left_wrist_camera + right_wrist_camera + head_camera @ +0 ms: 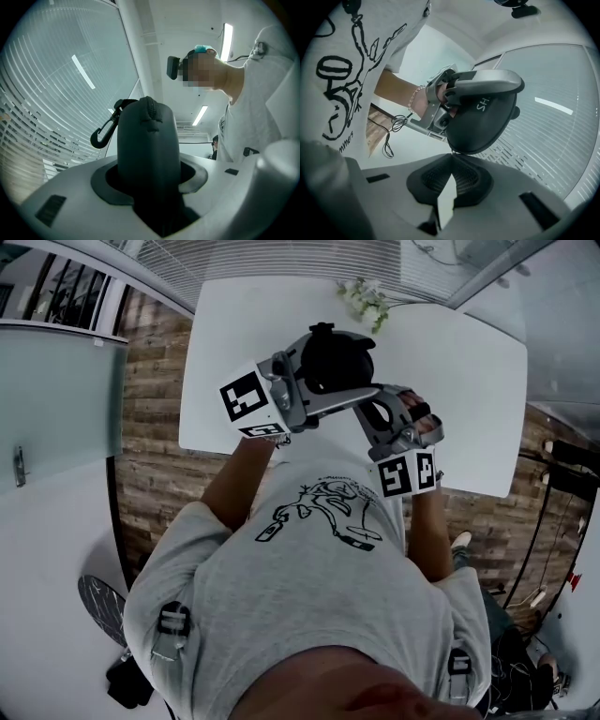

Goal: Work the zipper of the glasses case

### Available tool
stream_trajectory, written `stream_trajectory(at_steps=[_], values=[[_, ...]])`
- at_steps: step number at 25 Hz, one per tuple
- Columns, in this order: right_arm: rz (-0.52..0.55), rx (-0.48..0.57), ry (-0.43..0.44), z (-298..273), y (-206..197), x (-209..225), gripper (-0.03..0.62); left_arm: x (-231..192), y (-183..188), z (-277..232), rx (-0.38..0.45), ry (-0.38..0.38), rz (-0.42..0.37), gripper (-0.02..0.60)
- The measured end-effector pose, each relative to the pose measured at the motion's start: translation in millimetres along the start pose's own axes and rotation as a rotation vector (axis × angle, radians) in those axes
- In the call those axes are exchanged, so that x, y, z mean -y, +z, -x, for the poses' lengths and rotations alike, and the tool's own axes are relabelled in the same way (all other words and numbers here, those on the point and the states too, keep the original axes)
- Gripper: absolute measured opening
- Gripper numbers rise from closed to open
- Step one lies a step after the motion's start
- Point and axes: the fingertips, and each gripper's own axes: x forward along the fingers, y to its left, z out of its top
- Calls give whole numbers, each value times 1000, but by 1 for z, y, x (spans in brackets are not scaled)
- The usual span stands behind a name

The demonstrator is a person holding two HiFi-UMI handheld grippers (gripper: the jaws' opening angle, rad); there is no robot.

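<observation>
**Item:** glasses case (336,357), black, zip-round, with a carabiner clip (105,131) hanging off 1 end. It is held in the air above the table, in front of the person's chest.

**Left gripper** (323,381): 2 jaws clamped on the case body, with the zipper seam running over the top between them.

**Right gripper** (370,407): jaws pressed together, tips touching the case's lower rim. Whether the zipper pull sits in the pinch is too small to tell.

**In the way:** in the right gripper view the case fills the space beyond the jaw tips and partly hides the left gripper behind it. A bracelet (414,97) shows on the wrist there.

**Nearby:**
- 1 sprig of pale flowers (366,298) at the table's far edge
- 1 thin black cable (393,126) lying on the tabletop
- grey printed T-shirt (319,577)

**Surface:** white table (469,381).

**Room:**
- wood-plank floor (150,381)
- slatted blinds (56,93) over glazing
- strip ceiling light (228,41)
</observation>
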Motion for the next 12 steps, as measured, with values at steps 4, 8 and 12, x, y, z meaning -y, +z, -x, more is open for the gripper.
stream_trajectory(at_steps=[4, 8, 12], values=[[-25, 12, -2, -1, 1, -1, 8, -2, 1, -2, 10, 18, 0, 236], [-46, 18, 1, -4, 1, -4, 9, -5, -1, 0, 14, 35, 0, 236], [-57, 22, 9, -8, 2, -8, 12, -7, -2, 4, 14, 53, 8, 236]])
